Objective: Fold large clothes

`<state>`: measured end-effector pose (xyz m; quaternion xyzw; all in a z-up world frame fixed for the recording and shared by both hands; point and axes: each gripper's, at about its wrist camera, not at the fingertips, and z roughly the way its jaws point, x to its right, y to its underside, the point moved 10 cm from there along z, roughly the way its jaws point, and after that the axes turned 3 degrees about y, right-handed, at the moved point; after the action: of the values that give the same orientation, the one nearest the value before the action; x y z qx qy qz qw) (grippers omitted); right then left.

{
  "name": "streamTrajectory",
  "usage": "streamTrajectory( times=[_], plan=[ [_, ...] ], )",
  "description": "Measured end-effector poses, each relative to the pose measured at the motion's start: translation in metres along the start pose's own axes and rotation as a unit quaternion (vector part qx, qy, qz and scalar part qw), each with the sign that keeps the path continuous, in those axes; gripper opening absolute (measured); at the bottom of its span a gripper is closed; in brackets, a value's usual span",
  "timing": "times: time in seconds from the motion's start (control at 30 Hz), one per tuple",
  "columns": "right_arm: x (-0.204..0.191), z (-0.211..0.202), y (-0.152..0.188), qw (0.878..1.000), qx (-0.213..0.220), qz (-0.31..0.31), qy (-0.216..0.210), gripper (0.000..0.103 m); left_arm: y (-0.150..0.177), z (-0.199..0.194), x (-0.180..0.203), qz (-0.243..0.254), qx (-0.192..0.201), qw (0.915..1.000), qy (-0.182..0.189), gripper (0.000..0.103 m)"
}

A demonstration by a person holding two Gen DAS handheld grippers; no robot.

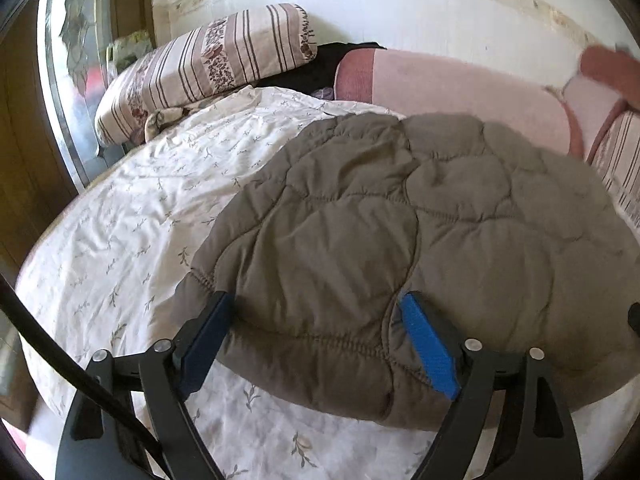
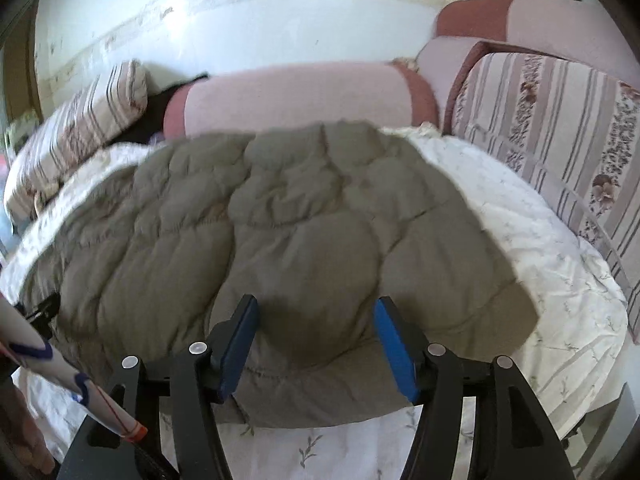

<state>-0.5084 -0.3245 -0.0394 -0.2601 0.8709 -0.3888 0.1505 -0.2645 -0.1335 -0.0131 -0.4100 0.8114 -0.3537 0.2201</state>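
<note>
A large grey-brown quilted jacket lies spread flat on a white floral bedsheet. It also shows in the right wrist view. My left gripper is open, its blue-padded fingers straddling the near left edge of the jacket. My right gripper is open, its fingers on either side of a bulge at the jacket's near edge. Neither is closed on the fabric.
A striped floral pillow lies at the back left. A pink bolster runs along the white wall. A striped cushion stands at the right. A sleeved forearm shows at the lower left of the right wrist view.
</note>
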Motion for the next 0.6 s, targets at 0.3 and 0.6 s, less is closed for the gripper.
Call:
streamTrajectory(
  times=[0.3,0.6],
  plan=[
    [-0.005,0.014,0.009,1.000,-0.010,-0.018,0.010,0.071,-0.001,0.005,0.004,0.020,0.014,0.9995,-0.021,0.091],
    [0.008,-0.001,0.000,0.999,0.019,-0.017,0.023,0.071,-0.002,0.003,0.005,0.030,0.020,0.9990,-0.026,0.091]
  ],
)
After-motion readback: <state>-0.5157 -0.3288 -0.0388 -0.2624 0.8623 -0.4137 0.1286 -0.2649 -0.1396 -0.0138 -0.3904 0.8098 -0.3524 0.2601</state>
